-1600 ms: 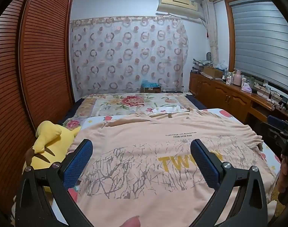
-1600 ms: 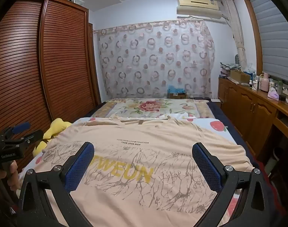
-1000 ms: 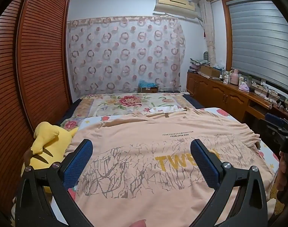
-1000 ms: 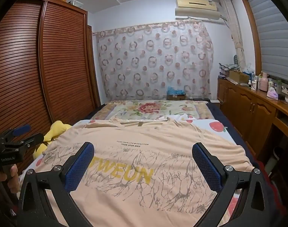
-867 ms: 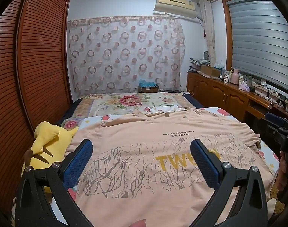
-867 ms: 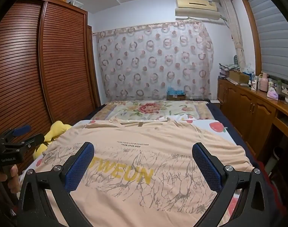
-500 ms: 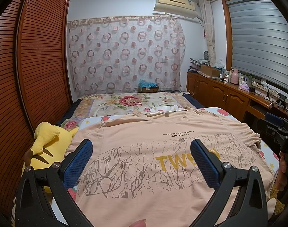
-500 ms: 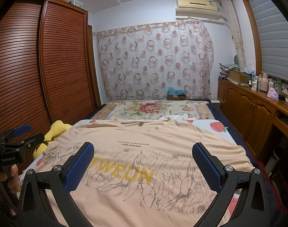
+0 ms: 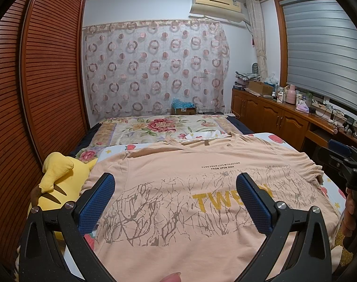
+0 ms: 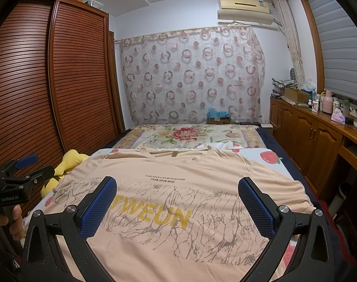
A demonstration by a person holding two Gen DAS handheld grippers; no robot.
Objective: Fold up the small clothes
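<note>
A peach T-shirt (image 9: 178,176) (image 10: 192,192) with yellow lettering and a brown branch print lies spread flat, front up, on the bed, its collar at the far side. My left gripper (image 9: 176,195) hovers open above the shirt's lower left part, nothing between its blue pads. My right gripper (image 10: 178,199) hovers open above the lower right part, also holding nothing. Each gripper shows at the edge of the other's view: the right one (image 9: 343,162) held in a hand, the left one (image 10: 21,174) likewise.
A yellow plush toy (image 9: 58,178) lies at the bed's left edge beside the slatted wardrobe (image 9: 37,94). A floral blanket (image 9: 164,127) covers the far half of the bed. A wooden cabinet (image 10: 319,136) with clutter on top runs along the right wall.
Both grippers have drifted slightly, so the shirt sits a little lower in view. Both stay open; the shirt has not moved.
</note>
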